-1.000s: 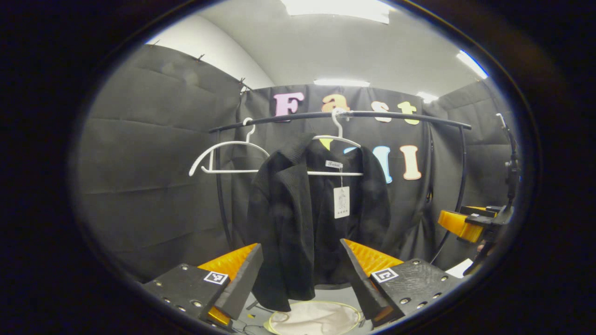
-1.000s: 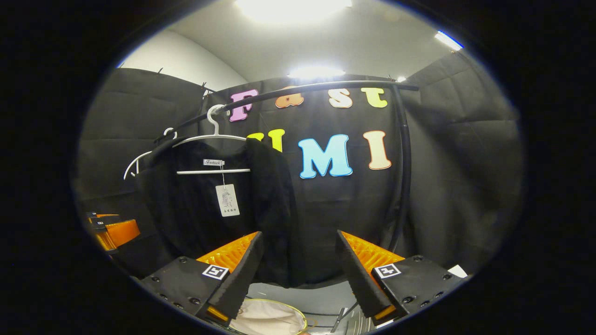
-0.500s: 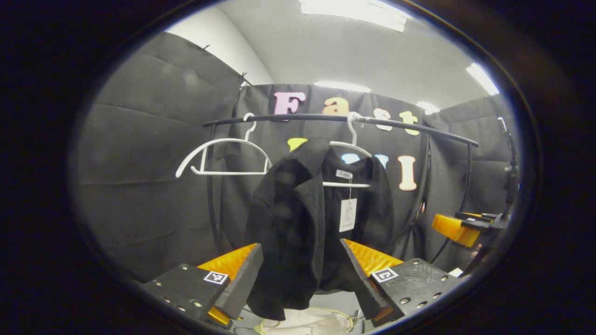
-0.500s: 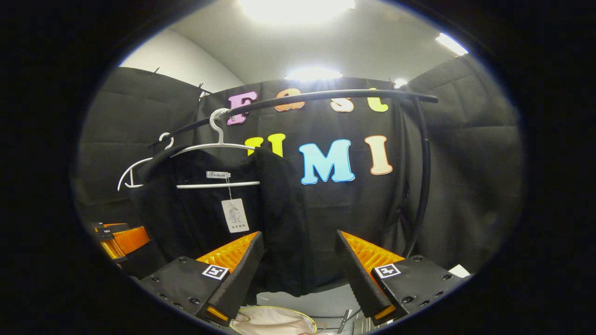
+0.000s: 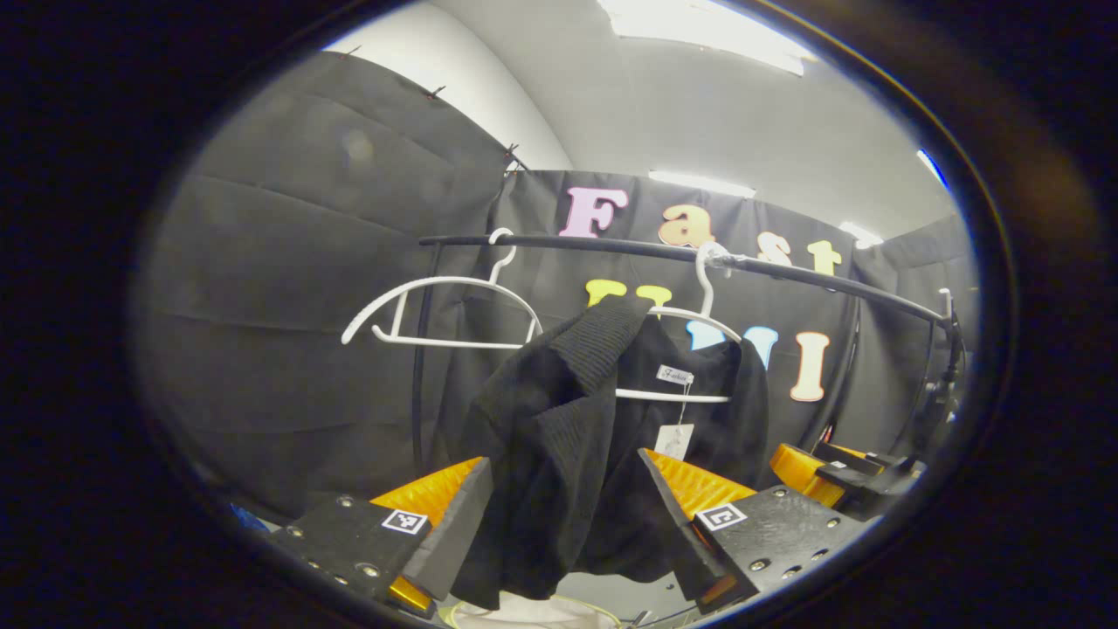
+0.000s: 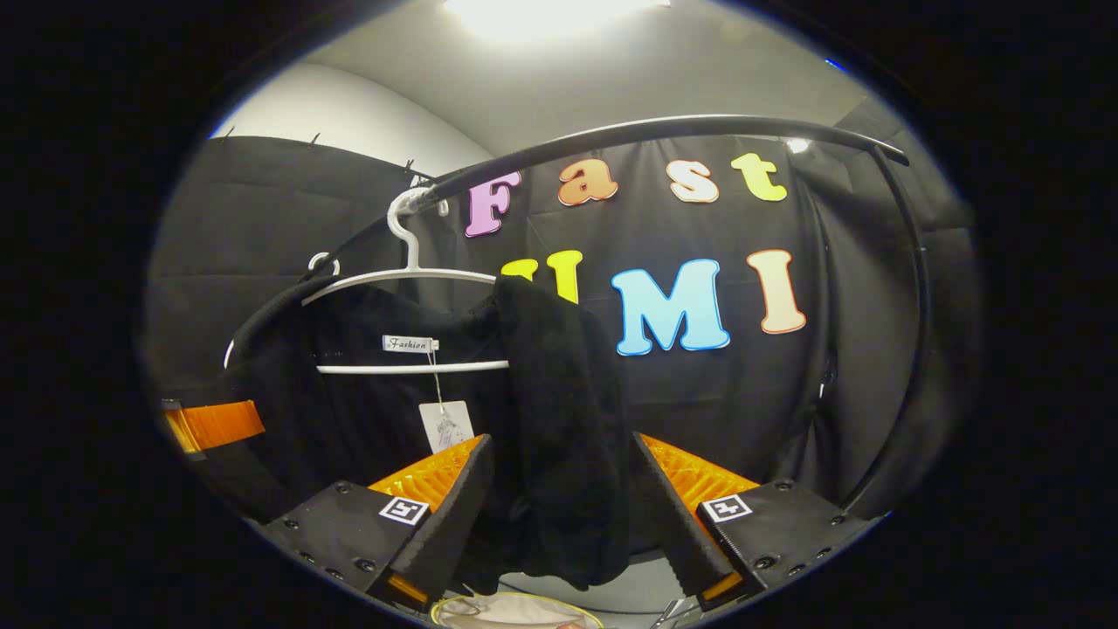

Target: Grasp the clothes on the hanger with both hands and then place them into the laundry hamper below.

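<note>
Two grippers sit level with the lower half of a black knitted jacket that hangs on a thin white plastic hanger hooked over a curved black metal rail, which runs across the middle of the left gripper view. The left gripper, at the bottom centre of its own view, has its fingers spread wide with the jacket's near front panel hanging in the gap between them; whether the cloth touches either finger I cannot tell, and neither presses on it. The right gripper stands the same way at the bottom centre of the right gripper view, fingers apart on either side of the jacket's other hanging edge. This placement looks like a setup for a two-sided pinch, one side of the garment each, so the jacket can be lifted off evenly. A second white plastic hanger hangs bare at centre left of the left gripper view. Below the jacket, at the bottom edge of the right gripper view, the pale fabric laundry hamper with a yellowish rim shows its open mouth; what lies inside is too little seen to tell.
</note>
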### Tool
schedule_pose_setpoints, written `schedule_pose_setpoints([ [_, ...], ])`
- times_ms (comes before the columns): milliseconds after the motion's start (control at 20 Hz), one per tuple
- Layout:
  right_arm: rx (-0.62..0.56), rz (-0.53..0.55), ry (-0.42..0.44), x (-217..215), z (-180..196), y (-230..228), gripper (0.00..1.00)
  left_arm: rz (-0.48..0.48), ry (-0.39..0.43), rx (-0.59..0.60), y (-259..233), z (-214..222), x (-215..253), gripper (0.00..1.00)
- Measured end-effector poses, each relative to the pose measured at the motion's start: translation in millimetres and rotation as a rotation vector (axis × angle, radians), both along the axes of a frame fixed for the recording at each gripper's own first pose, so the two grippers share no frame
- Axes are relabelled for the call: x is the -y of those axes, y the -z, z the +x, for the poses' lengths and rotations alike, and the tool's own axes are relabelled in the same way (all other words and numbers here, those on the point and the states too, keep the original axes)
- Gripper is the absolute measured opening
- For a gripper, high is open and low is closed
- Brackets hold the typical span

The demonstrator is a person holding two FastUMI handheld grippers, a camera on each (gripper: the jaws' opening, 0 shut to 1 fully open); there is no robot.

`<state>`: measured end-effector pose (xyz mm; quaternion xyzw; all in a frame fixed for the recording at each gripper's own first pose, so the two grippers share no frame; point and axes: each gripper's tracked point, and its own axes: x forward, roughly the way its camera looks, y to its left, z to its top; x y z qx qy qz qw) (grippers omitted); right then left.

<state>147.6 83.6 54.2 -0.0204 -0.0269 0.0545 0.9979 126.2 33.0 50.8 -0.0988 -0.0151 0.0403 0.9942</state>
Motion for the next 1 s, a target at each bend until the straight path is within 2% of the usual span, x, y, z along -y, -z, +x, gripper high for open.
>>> schedule_pose_setpoints([
  [50, 0.012, 0.0, -0.024, -3.6, 10.6, -1.3, 0.98, 0.012, -0.019, 0.007, -2.4, 3.3, 2.3, 0.97],
  [200, 0.011, 0.02, -0.077, -6.6, 36.8, 1.8, 0.98, 0.043, -0.086, 0.021, -7.3, 10.6, 7.6, 0.97],
  [250, 0.005, 0.029, -0.092, -8.0, 44.2, 4.2, 0.93, 0.032, -0.096, 0.022, -7.7, 12.7, 11.8, 0.97],
  [300, 0.004, 0.034, -0.105, -8.9, 51.5, 4.5, 0.93, 0.022, -0.106, 0.022, -8.9, 15.9, 14.9, 0.98],
  [350, 0.002, 0.037, -0.118, -9.8, 57.7, 4.8, 0.98, 0.018, -0.129, 0.022, -9.6, 18.8, 13.6, 0.98],
  [500, 0.005, 0.048, -0.142, -12.5, 76.3, 2.2, 0.98, 0.028, -0.203, 0.011, -9.9, 30.4, 7.3, 0.98],
  [750, -0.023, 0.111, -0.193, -23.4, 103.0, 4.9, 0.98, 0.082, -0.247, -0.003, -7.3, 56.9, 9.0, 0.98],
  [950, -0.016, 0.127, -0.197, -24.4, 117.4, 3.2, 0.98, 0.099, -0.282, -0.018, -2.5, 75.9, 9.3, 0.98],
  [1000, -0.015, 0.125, -0.198, -25.2, 119.9, 2.7, 0.98, 0.104, -0.297, -0.022, -0.7, 78.6, 7.2, 0.94],
])
